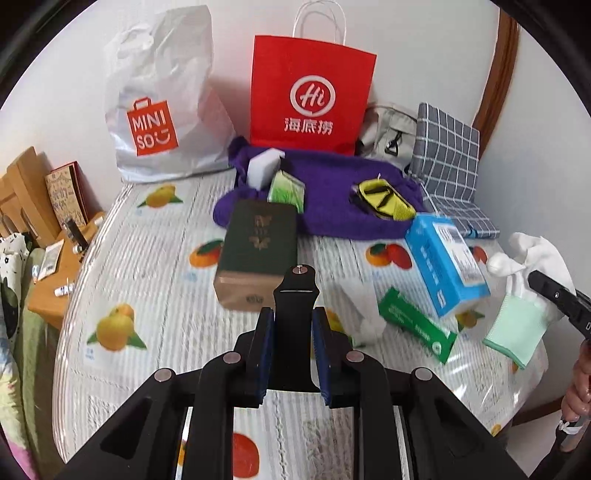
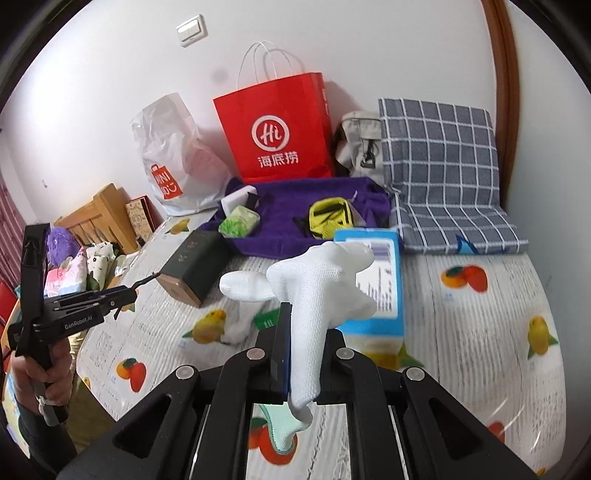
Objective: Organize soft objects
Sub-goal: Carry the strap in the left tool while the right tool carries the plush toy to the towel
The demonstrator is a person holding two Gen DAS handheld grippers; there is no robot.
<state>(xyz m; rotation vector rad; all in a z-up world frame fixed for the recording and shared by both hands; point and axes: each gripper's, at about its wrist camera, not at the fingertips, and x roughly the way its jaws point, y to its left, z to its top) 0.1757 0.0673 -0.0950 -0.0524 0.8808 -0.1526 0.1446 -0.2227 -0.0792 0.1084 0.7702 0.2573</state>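
Meanwhile, left claw point(image 1: 293, 325) clamped on a black strap point(image 1: 295, 295) – right claw point(image 2: 301, 350) on a white glove point(image 2: 314, 291) (mint cuff).

Walls: plain white wall point(image 2: 369, 44) behind the far edge of the tabletop, evenly lit, no hard shadows.
Switch: white wall switch plate point(image 2: 190, 29) high on that wall, toward the left.
Door frame: curved brown wooden trim point(image 2: 504, 92) running up at the far right corner.
Tabletop: covered with a clear-coated cloth point(image 1: 147, 258) printed with grey stripes and orange and yellow fruit.
Furniture: light wooden piece point(image 2: 107, 210) beyond the left edge of the tabletop, its form unclear.
Curtain: red-striped fabric point(image 2: 9, 225) at the far left.
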